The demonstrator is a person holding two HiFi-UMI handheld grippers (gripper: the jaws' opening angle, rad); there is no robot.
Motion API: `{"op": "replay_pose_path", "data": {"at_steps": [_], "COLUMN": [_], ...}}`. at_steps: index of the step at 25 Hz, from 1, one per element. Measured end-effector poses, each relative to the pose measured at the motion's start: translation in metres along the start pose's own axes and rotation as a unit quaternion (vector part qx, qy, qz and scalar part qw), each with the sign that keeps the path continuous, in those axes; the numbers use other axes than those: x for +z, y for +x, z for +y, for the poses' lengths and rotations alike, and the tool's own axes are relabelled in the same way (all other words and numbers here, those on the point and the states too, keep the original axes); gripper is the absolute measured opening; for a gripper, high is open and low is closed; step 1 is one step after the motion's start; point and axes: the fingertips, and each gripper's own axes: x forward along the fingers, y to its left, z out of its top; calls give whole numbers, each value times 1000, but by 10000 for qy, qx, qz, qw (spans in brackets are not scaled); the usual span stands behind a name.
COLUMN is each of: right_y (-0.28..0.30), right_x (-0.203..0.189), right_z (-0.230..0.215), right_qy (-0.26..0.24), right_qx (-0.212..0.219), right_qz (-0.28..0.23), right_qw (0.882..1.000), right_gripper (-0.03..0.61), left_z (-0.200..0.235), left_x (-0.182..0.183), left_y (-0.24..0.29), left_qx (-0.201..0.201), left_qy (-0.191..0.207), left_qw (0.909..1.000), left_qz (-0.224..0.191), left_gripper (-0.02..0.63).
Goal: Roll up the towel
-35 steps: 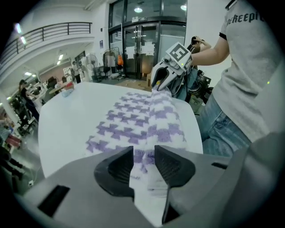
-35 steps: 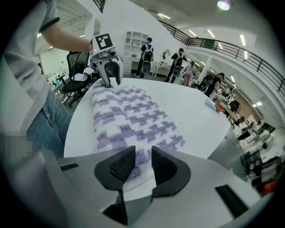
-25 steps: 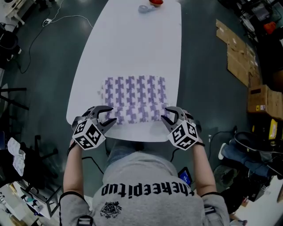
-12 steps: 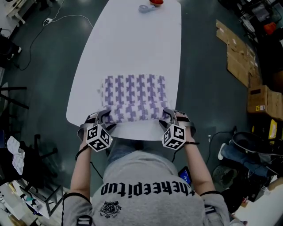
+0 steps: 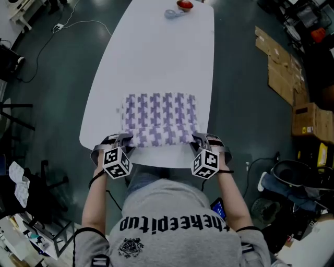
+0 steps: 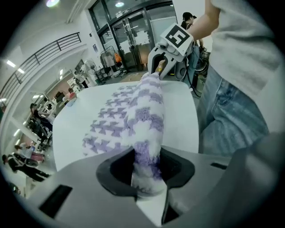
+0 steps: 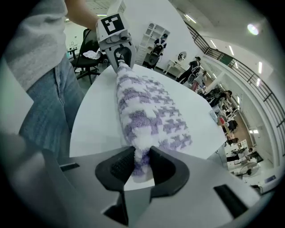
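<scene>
Within just-closing left tongs [image 5: 126, 139] and right tongs [image 5: 198, 139], towel's [image 5: 162, 112] near edge

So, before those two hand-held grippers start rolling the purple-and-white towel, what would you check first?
1. Left gripper holds the purple-and-white patterned fluffy towel: ok. Its fingers have just been closing and now pinch the near edge.
2. Right gripper holds it too: ok. Its fingers have just been closing on the same edge.
3. Both grips level: ok. They sit side by side at the towel's two near corners.
4. Rest of the towel flat on the white oval table: ok.
5. Path ahead free: ok. The small red object sits at the table's far end, apart from the towel.
</scene>
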Motion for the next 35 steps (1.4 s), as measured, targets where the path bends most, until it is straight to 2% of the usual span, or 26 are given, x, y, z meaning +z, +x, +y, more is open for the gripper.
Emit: {"op": "replay_pose_path", "data": {"at_steps": [3,7,14,21,26,29,31,35], "right_y": [-12,-21,-24,-20,4,22,30,31], "right_x": [-1,-4,2,7,22,40,45,29], "right_z": [17,35,22,-9,-51,-67,-71,-81], "right_qy": [125,356,842,1097,1158,1181,1185,1203], "right_qx": [370,902,1173,1129,995,932,903,886], "right_qz": [-28,-18,-125,-253,-189,-110,-57,2], "right_qw": [9992,9953,9894,9872,9881,9886,9888,9888], "right_gripper": [95,95,101,103,103,103,104,103], "left_z": [-19,-35,-25,9,64,90,97,98], "left_x": [1,-1,1,7,4,-12,-17,-2], "left_y": [-12,-16,-18,-13,-4,1,5,17], "left_qx": [-447,-923,-1299,-1572,-1627,-1738,-1808,-1939], "left_qy": [26,-133,-398,-666,-981,-1074,-1129,-1251], "left_qw": [9990,9954,9898,9835,9799,9770,9752,9712], "left_qz": [-80,-225,-430,-603,-617,-605,-601,-596], "left_gripper": [135,135,144,147,147,146,147,147]}}
